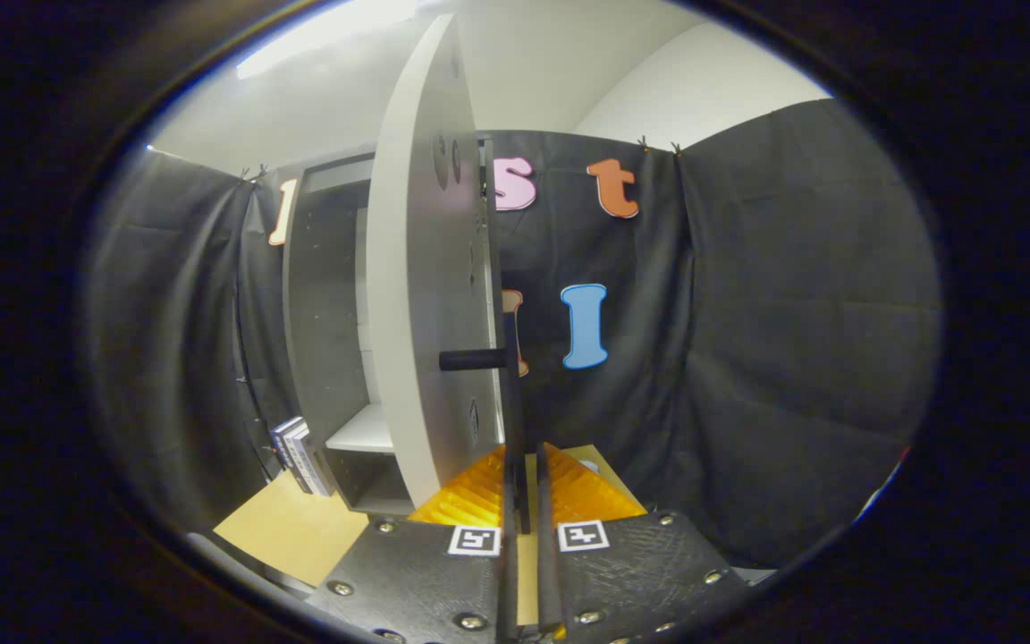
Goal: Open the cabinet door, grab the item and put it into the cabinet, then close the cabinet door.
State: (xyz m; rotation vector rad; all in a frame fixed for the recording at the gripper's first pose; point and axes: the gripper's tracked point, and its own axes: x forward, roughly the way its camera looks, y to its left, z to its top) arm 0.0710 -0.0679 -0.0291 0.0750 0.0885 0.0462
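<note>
While gripper [524, 483] fingers sit nearly closed, thin dark bar handle [512, 394] of grey cabinet door [421, 313] runs between them, seemingly pinched. Door swung open edge-on, 1 black peg mounting handle; cabinet [327, 313] beyond shows pale shelf [363, 431].

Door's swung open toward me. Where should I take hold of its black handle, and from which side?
Take the handle's upright bar, below the stub joining it to the cabinet door. It is slim, vertical and stands off the door, so come straight on, a finger each side. Its lower end sits between the fingers of the gripper; contact is unclear.
</note>
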